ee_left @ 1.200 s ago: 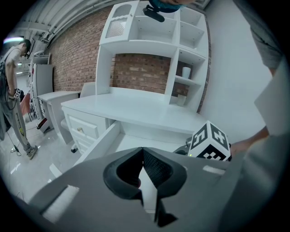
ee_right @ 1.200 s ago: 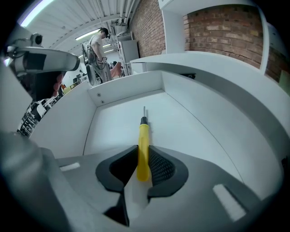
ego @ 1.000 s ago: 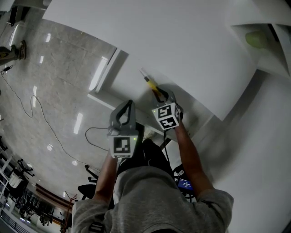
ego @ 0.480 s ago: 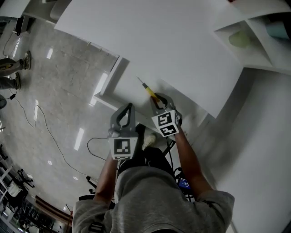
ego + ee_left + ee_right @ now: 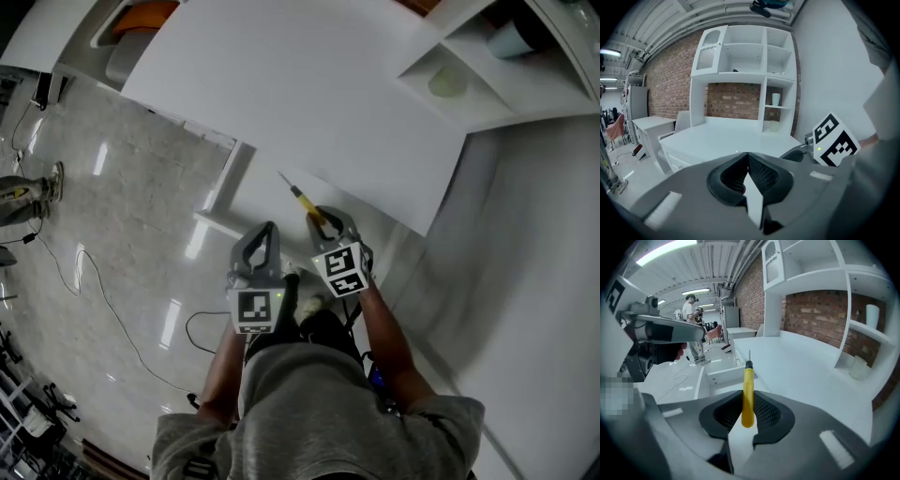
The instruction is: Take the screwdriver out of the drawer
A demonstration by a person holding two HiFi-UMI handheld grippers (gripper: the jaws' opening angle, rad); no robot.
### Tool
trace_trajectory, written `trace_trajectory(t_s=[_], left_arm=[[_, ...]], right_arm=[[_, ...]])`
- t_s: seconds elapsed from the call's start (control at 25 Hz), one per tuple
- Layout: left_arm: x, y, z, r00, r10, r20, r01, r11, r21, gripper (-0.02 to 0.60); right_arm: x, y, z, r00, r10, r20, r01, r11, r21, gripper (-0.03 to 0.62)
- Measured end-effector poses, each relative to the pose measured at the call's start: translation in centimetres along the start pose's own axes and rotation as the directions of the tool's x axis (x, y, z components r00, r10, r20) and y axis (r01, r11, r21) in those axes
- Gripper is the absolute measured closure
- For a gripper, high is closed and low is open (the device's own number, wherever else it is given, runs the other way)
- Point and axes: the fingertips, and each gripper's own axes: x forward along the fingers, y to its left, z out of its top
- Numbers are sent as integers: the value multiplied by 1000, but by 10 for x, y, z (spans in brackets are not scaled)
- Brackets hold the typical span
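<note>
We see the screwdriver [image 5: 747, 380] handle partly hidden by our right gripper [image 5: 748, 404] pinching it; shaft points away along the jaws; left gripper [image 5: 747, 161] pressed together.

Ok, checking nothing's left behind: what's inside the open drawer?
Only bare white bottom shows in the drawer; its near part is hidden behind the right gripper and screwdriver.

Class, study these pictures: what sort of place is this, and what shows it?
Probably a lab or workshop hall: white desk and shelf unit against a brick wall, bare ceiling pipes, a cable trailing over the polished floor.
</note>
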Motion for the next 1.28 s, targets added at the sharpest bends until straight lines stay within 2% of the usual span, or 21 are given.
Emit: trace_trajectory(t_s=[0.32,0.6,0.92,1.28], left_arm=[[-6,-27,34,994,-89,55,86,994,64,569],[-2,-55,48,981,-184,63,176,978,116,569],[10,-93,54,956,-287,56,276,948,159,570],[33,-128,65,938,-346,36,333,924,188,569]], right_arm=[[-54,-17,20,991,-112,77,108,993,46,519],[-93,-36,23,969,-220,114,206,971,125,519],[-123,-60,9,941,-318,118,292,937,193,519],[-150,-103,-6,914,-392,107,356,899,254,519]])
